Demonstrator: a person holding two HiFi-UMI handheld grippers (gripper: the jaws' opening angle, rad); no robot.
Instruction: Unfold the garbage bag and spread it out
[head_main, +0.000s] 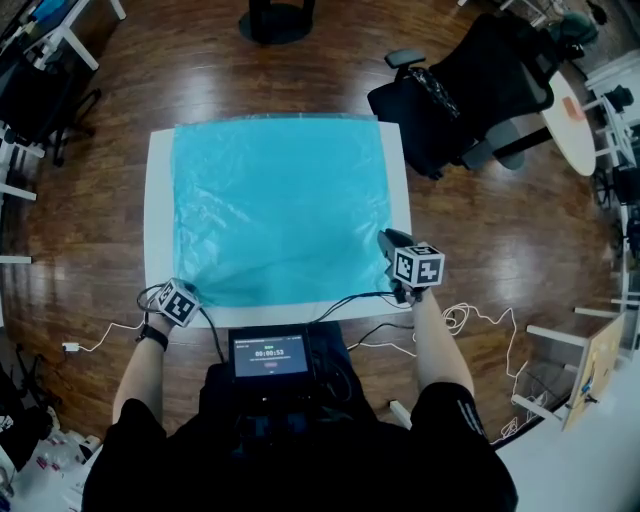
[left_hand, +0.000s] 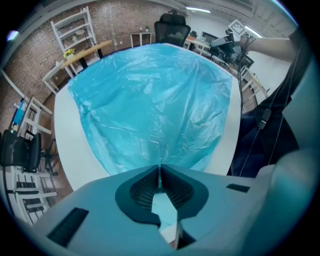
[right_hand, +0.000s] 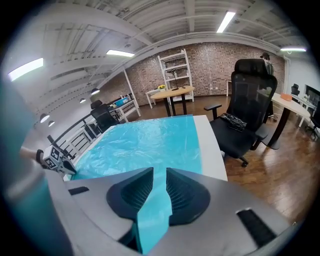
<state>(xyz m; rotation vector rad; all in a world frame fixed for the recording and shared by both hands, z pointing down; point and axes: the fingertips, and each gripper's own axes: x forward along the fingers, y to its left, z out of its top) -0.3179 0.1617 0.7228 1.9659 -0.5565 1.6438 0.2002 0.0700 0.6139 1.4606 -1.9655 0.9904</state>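
The left gripper (left_hand: 160, 172) has its jaws pressed almost together, with the near edge of the garbage bag (left_hand: 150, 100) pinched thin between the ribbed pads. It points steeply down at the near left corner of the table (left_hand: 75, 145).

The right gripper (right_hand: 159, 175) has its jaws a narrow gap apart. A folded strip of the blue bag (right_hand: 145, 142) runs through that gap and fills it from pad to pad, so the jaws are closed on it. In the head view this right gripper (head_main: 392, 245) sits above the bag's near right corner, while the left gripper (head_main: 178, 300) sits low at the near left corner.

The garbage bag (head_main: 280, 200) lies opened out over nearly the whole white table (head_main: 160, 220). It is wrinkled, with creases fanning away from the left corner. A bare white margin shows on the left, right and near sides, and the bag's far edge lies along the far edge of the table.

A small screen (head_main: 270, 355) sits at the person's chest, and cables (head_main: 460, 320) trail across the dark wood floor (head_main: 500, 250). A black office chair (head_main: 480, 80) stands just off the far right corner of the table. A brick wall (right_hand: 215, 65), a white shelf (right_hand: 175, 70) and a wooden desk (right_hand: 172, 92) lie beyond.
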